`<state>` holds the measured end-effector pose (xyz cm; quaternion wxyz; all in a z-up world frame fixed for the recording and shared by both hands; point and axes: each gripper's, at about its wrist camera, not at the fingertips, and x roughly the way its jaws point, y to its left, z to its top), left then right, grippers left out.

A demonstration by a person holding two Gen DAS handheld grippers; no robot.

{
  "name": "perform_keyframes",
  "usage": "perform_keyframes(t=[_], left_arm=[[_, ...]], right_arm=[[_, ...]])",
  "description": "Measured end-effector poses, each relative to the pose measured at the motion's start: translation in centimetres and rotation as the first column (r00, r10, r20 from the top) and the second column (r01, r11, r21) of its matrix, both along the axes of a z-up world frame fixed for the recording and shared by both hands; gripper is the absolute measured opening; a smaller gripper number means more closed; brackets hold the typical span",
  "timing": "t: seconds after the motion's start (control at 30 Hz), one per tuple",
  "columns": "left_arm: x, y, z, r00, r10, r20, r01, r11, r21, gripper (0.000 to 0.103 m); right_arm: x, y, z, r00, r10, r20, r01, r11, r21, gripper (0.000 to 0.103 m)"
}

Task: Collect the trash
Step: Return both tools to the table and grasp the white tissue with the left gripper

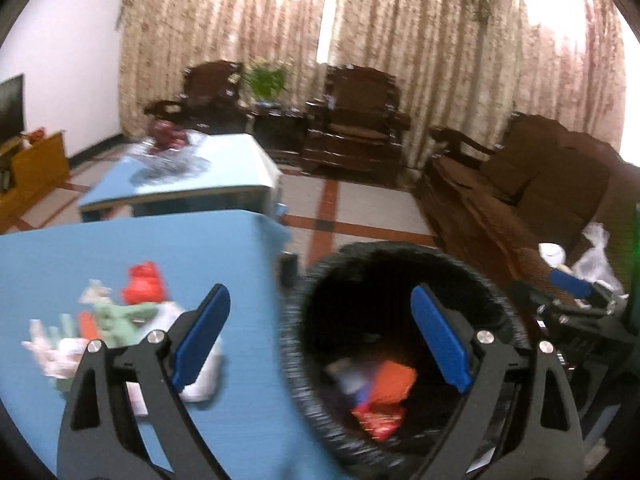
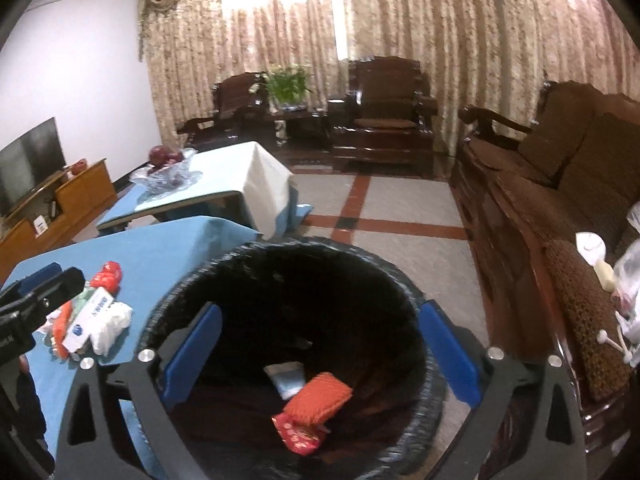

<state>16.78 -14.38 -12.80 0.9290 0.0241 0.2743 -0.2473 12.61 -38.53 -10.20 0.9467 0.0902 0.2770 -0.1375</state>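
Note:
A black-lined trash bin [image 1: 292, 344] stands beside the blue table [image 1: 224, 248]. Inside it lie an orange wrapper [image 2: 324, 396], a red packet [image 2: 298, 436] and a small white-blue packet [image 2: 288, 380]. My right gripper [image 2: 322, 312] hangs open over the bin's mouth, nothing between its blue pads. My left gripper [image 1: 320, 304] is open too, straddling the table's edge and the bin's rim, and holds nothing. A pile of trash [image 2: 100, 316] sits on the table: a red wrapper [image 1: 144, 284], green and white paper, a white packet.
A second blue table [image 2: 224, 176] with a bowl of red fruit [image 2: 166, 160] stands beyond. A brown sofa [image 2: 560, 200] with plastic bags [image 2: 628, 276] runs along the right. Dark armchairs [image 2: 388, 108] and a plant [image 2: 286, 82] are at the back; a TV stand [image 2: 68, 196] is left.

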Motion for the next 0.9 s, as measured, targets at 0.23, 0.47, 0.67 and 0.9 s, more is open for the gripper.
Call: perform_keyframes(t=[0.23,0.47,0.67,0.9], left_arm=[[-0.9,8.5,0.2,0.984,0.172,0.053,-0.175,0.983,0.059,0.089],[-1.2,16.2,-0.2,0.939,0.339,0.047,-0.342,0.936,0.080,0.089],[-0.9,20.7,-0.8,0.912,0.409,0.022,-0.410,0.909,0.082,0.089],[0.5,22.5,-2.7,0.897,0.442,-0.025,-0.439,0.895,0.077,0.089]], right_arm=[[2.6,6.1,0.6,0.994,0.103,0.039,-0.104,0.994,0.017,0.097],[5.3,13.3,0.5,0.969,0.236,0.073,-0.237,0.971,0.014,0.097],[7.1,19.0,0.0,0.943,0.320,0.093,-0.319,0.947,-0.021,0.097],[9.0,23.2,-1.5,0.925,0.374,0.069,-0.373,0.927,-0.025,0.090]])
